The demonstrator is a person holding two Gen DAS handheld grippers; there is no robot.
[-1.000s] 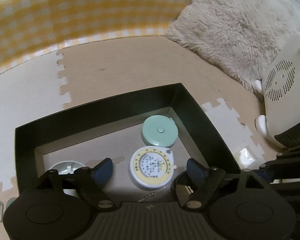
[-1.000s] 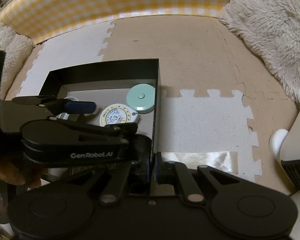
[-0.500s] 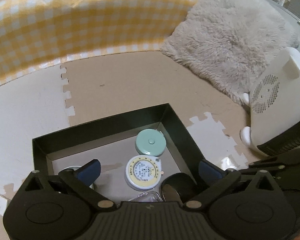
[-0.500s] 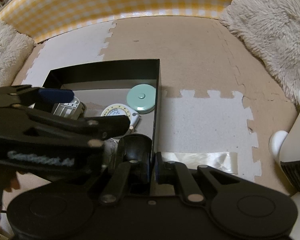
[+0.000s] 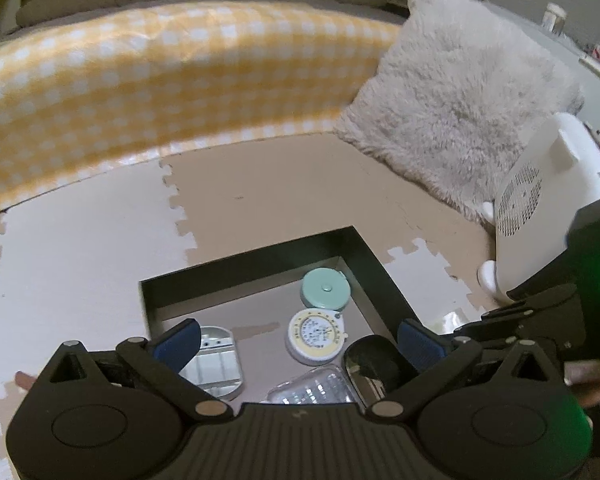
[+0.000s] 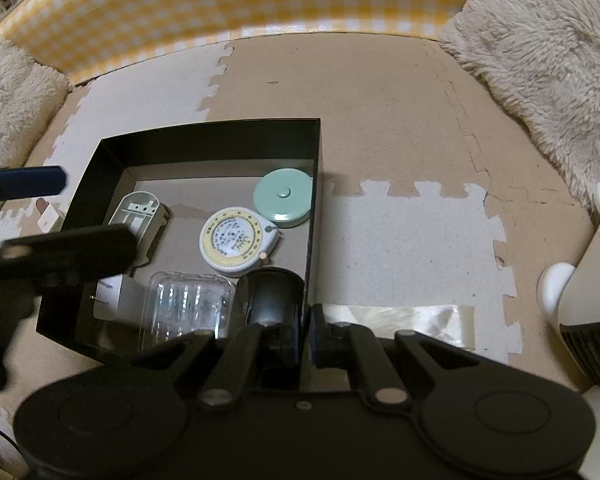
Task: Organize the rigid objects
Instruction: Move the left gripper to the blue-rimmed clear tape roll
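Black box [image 6: 314,200] could tip or slide: the right gripper [image 6: 306,322] is pinching its thin wall. The left gripper [image 5: 298,342], spread wide and empty, has just been opening above it.

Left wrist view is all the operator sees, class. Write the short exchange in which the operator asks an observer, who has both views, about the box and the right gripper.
Operator: Is the right gripper holding anything? I only see part of its body at my edge.
Observer: Yes. The right gripper has its jaws shut on the right-hand wall of the black box.
Operator: Is anything hidden in the box's near left corner?
Observer: A white plug lies there, beside the clear plastic case.
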